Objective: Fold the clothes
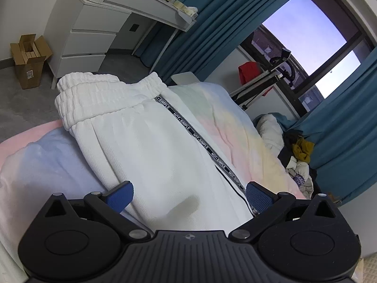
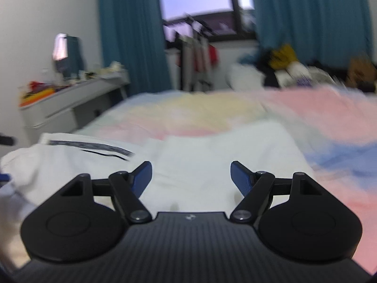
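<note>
A pair of white knitted trousers [image 1: 146, 146] with an elastic ribbed waistband [image 1: 103, 94] is being displayed lying flat on a bed covered by a pastel bedspread [image 1: 223, 122] of pink, blue and yellow patches. A black side tape printed with the words "NOT-SIMPLE" [image 1: 200, 141] is being seen running down the right edge of the garment, from the waistband towards the camera. The left hand-held gripper [image 1: 188, 195] is being held low over the trousers, its blue-padded fingers [image 1: 121, 197] spread wide apart with white cloth showing between them; nothing is being grasped, and the right-hand pad is lying just beside the black tape.

In the blurred right wrist view, the right hand-held gripper [image 2: 190, 179] is likewise being held released, its jaws wide apart above a white fold of the trousers [image 2: 200, 155], with the dark tape [image 2: 92, 146] showing off to its left. Whether the pads are touching the cloth cannot be told.

Beyond the bed, a white table [image 1: 146, 7] with drawers and small bottles on top is being seen against the wall, beside teal curtains [image 1: 212, 23] framing a window [image 1: 306, 23]. An open cardboard box [image 1: 29, 59] is standing on the grey floor, and a heap of mixed clothes [image 1: 297, 155] is lying at the far side of the bed.
</note>
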`<state>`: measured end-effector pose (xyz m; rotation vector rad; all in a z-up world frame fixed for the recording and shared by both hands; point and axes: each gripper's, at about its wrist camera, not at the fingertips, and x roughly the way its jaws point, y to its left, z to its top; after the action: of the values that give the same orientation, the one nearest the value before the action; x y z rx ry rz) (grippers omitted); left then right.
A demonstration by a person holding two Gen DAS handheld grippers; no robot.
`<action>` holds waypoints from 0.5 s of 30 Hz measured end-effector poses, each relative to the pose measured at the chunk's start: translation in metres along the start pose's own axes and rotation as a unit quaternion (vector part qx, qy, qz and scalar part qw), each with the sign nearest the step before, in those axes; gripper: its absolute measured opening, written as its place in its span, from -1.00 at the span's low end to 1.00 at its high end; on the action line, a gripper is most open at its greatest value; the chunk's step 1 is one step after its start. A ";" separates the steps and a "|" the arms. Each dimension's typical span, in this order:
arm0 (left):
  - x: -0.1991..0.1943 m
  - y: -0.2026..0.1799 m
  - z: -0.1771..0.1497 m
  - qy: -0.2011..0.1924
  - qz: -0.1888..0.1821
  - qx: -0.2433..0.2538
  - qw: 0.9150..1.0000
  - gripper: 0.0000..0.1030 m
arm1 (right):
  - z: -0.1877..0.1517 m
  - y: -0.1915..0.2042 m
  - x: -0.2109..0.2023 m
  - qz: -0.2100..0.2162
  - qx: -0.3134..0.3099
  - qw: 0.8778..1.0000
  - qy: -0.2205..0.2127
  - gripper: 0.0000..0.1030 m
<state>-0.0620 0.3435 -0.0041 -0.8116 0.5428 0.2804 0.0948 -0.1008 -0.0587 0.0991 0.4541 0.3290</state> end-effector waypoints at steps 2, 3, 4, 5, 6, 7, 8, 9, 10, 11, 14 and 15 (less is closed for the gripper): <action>0.001 0.001 0.000 0.000 0.004 -0.001 1.000 0.99 | -0.007 -0.009 0.014 -0.020 0.014 0.999 0.038 0.46; 0.002 0.001 0.000 0.001 0.005 -0.002 1.000 0.99 | -0.010 -0.013 0.021 -0.031 0.021 0.998 0.057 0.46; 0.003 0.002 0.001 0.002 0.007 -0.005 1.000 0.99 | -0.014 -0.018 0.029 -0.040 0.028 0.996 0.076 0.46; 0.003 0.004 0.001 0.003 0.009 -0.008 1.000 0.99 | -0.019 -0.019 0.037 -0.043 0.028 0.994 0.101 0.46; 0.004 0.005 0.001 0.005 0.013 -0.012 1.000 0.99 | -0.024 -0.020 0.045 -0.046 0.027 0.991 0.123 0.46; 0.005 0.007 0.001 0.006 0.015 -0.017 1.000 0.99 | -0.025 -0.019 0.045 -0.047 0.024 0.991 0.123 0.46; 0.005 0.009 0.001 0.007 0.017 -0.022 1.000 0.99 | -0.025 -0.018 0.045 -0.048 0.020 0.991 0.123 0.46; 0.006 0.010 0.001 0.009 0.019 -0.027 0.999 0.99 | -0.025 -0.017 0.045 -0.048 0.017 0.991 0.123 0.46; 0.006 0.012 0.001 0.010 0.020 -0.033 0.999 0.99 | -0.024 -0.017 0.045 -0.046 0.019 0.991 0.123 0.46; 0.007 0.014 0.002 0.012 0.021 -0.042 0.999 0.99 | -0.023 -0.017 0.044 -0.045 0.021 0.991 0.122 0.46; 0.009 0.024 0.002 0.020 0.025 -0.068 0.997 0.99 | -0.021 -0.019 0.040 -0.040 0.035 0.991 0.122 0.46; 0.010 0.026 0.002 0.022 0.028 -0.075 0.997 0.99 | -0.019 -0.020 0.039 -0.039 0.041 0.991 0.122 0.46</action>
<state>-0.0641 0.3628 -0.0246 -0.9497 0.5918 0.3588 0.1253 -0.1060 -0.0953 0.1214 0.7122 0.2469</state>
